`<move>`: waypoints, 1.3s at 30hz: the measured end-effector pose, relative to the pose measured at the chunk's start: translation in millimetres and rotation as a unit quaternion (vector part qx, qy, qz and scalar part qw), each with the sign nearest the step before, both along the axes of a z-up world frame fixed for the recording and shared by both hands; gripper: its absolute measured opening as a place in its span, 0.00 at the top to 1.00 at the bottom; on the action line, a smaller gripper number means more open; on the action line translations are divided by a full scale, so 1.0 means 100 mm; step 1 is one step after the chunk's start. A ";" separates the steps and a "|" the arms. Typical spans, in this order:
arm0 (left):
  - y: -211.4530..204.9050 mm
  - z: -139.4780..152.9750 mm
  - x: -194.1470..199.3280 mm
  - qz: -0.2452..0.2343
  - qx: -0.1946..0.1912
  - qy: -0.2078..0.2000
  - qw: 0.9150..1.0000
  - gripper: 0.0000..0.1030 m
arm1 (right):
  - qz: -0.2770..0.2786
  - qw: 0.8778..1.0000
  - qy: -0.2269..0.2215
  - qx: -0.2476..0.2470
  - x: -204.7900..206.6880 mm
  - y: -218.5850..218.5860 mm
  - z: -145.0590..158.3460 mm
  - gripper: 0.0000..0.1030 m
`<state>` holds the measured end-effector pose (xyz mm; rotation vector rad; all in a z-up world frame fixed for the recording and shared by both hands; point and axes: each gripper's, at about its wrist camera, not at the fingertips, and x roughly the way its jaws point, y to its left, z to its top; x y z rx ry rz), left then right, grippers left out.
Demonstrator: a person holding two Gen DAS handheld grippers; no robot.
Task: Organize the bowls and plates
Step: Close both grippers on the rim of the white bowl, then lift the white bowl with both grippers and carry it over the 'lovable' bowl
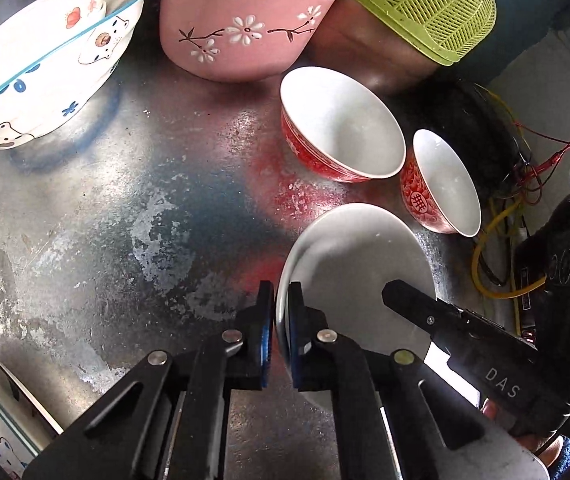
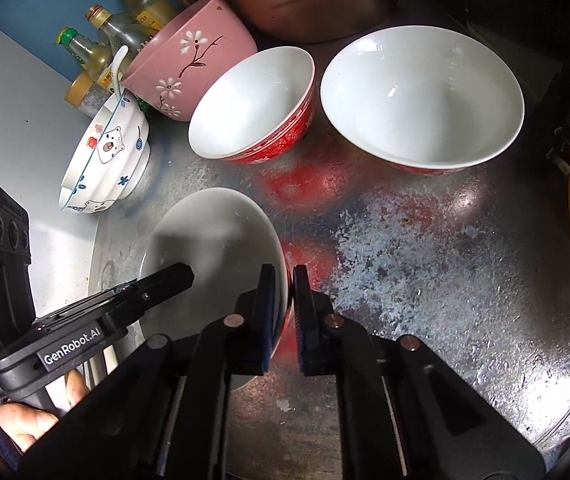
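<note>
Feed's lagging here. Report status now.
Left tool and right tool both shut on white bowl, opposite rims. Bowl on metal table. Red bowls just beyond; nothing blocking.

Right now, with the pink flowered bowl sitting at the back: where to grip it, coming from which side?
Pinch the pink bowl at its upper rim, coming from above on the near side. It stands upright, mouth up, with thin walls. The cartoon bowl, the red bowl and the brown pot crowd its flanks.

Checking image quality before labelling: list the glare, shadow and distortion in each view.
Left wrist view: fisheye bends the pink bowl and basket; glare on the metal table.
Right wrist view: gripper shadow darkens the white dish; bright glare on the table's right edge; corners black.
</note>
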<state>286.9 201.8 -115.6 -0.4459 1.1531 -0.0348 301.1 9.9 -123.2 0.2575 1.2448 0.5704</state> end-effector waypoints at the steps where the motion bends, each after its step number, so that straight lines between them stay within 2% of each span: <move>1: 0.00 0.01 -0.01 0.000 0.000 -0.001 1.000 0.95 | 0.001 1.000 -0.002 -0.001 -0.01 0.00 0.02 0.91; 9: 0.06 0.12 -0.16 0.002 0.006 -0.008 1.000 0.95 | 0.007 1.000 -0.020 0.002 -0.12 0.06 0.20 0.91; 25: 0.11 0.37 -0.60 0.008 0.019 -0.015 1.000 0.95 | 0.021 0.999 -0.031 0.008 -0.42 0.09 0.39 0.91; 39: 0.48 0.68 -1.12 0.053 0.029 -0.026 0.998 0.95 | 0.067 0.996 -0.056 0.017 -0.72 0.46 0.69 0.91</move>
